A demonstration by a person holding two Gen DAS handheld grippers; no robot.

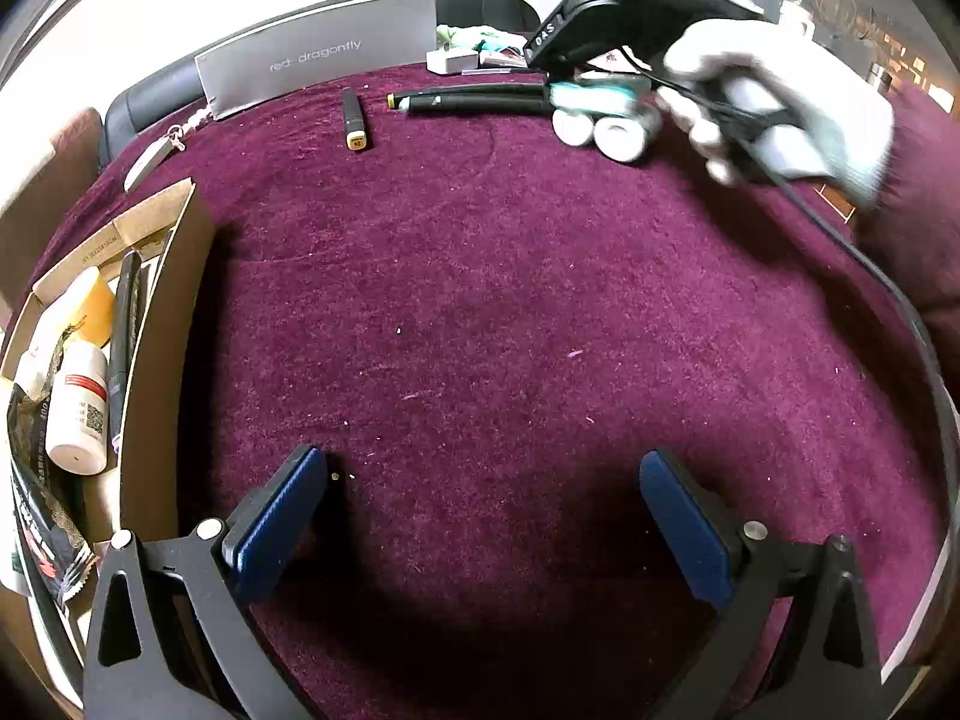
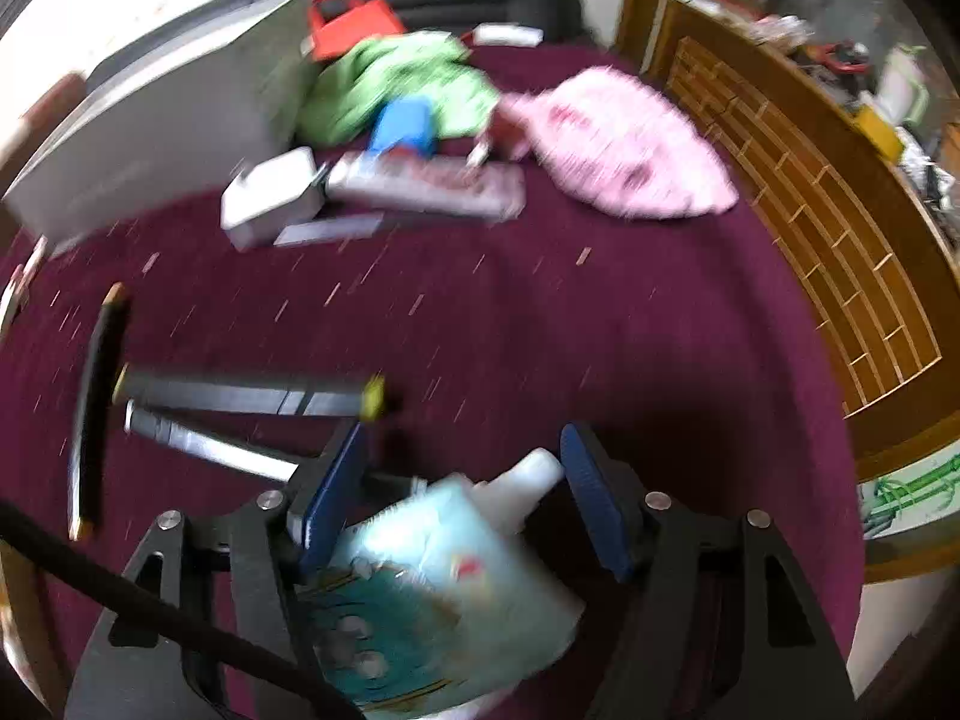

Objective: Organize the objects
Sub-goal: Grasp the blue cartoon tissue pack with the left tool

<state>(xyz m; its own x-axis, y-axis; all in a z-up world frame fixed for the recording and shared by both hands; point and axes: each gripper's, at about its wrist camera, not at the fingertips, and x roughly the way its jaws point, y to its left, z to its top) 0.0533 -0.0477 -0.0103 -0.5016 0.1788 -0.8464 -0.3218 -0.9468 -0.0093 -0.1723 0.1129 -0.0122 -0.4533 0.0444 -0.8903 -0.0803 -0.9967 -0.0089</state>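
My right gripper [image 2: 462, 438] is shut on a pale teal pack [image 2: 438, 588] that fills the space between its blue pads and sits tilted, close to the camera. A white bottle [image 2: 522, 480] shows just beyond the pack, by the right pad. In the left wrist view a gloved hand [image 1: 780, 90] carries that gripper at the far right, with the teal pack [image 1: 594, 95] under it and two white bottles [image 1: 600, 132] lying on the maroon cloth [image 1: 510, 300] right below. My left gripper [image 1: 483, 459] hovers open over bare cloth, holding nothing.
A cardboard box [image 1: 174, 300] at the left holds a white bottle [image 1: 78, 420], pens and packets. Black markers [image 1: 355, 117] and pens [image 1: 480, 101] lie at the far side by a grey box [image 1: 318, 60]. Pink cloth [image 2: 624, 144], green cloth [image 2: 396, 84] and a wooden lattice [image 2: 810, 210] lie beyond.
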